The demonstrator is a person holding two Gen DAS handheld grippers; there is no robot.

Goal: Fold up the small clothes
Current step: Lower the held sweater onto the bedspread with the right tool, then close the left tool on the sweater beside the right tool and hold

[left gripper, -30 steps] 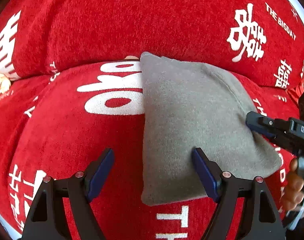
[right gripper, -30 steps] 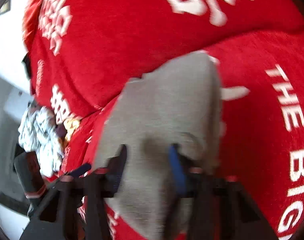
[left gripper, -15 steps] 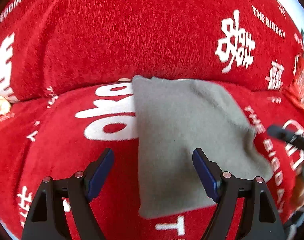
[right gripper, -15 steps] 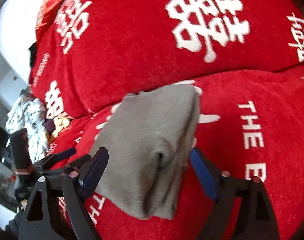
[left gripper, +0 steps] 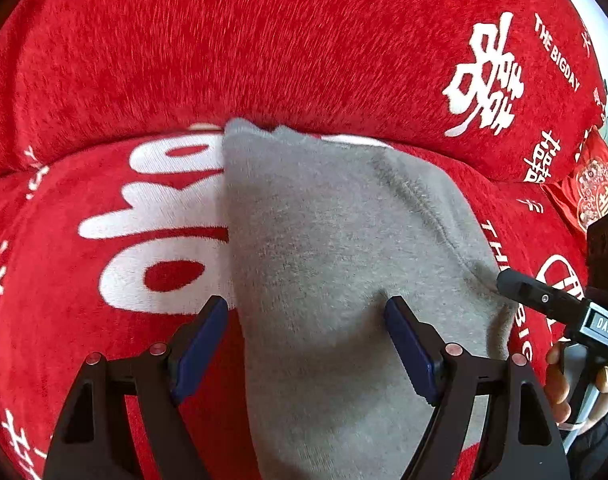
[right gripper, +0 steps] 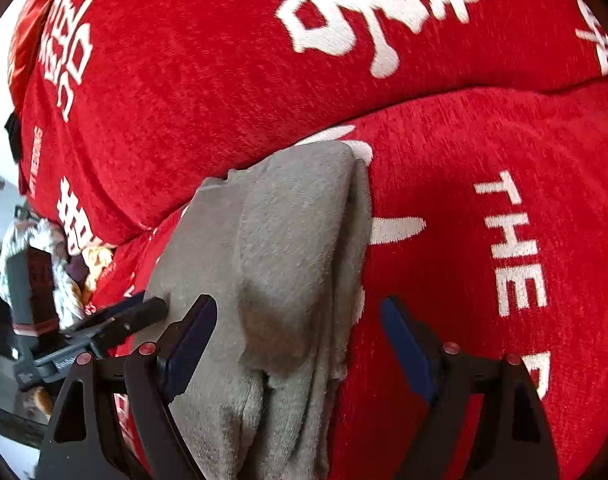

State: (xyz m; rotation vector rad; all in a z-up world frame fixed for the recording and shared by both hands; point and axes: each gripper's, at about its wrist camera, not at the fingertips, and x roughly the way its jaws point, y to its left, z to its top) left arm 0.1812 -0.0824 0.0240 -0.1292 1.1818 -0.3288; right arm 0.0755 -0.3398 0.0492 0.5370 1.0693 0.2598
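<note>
Both grippers, left gripper [left gripper: 305, 346] and right gripper [right gripper: 298, 344], are now held open, the folded grey garment [left gripper: 343, 264] released onto the red cover [left gripper: 144, 60], the fold judged finished.

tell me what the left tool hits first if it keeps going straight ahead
Most likely the grey cloth, which lies right between the open left tool. Beyond it is the red cushion; depth is unclear.

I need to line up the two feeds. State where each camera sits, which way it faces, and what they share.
Left wrist: on the left gripper, facing the sofa back across the grey cloth; its open fingers, the right gripper's tip and a hand show.
Right wrist: on the right gripper, over the cloth's layered edge; its open fingers and the left gripper show.
Shared: cloth, red cover, each other's gripper.
</note>
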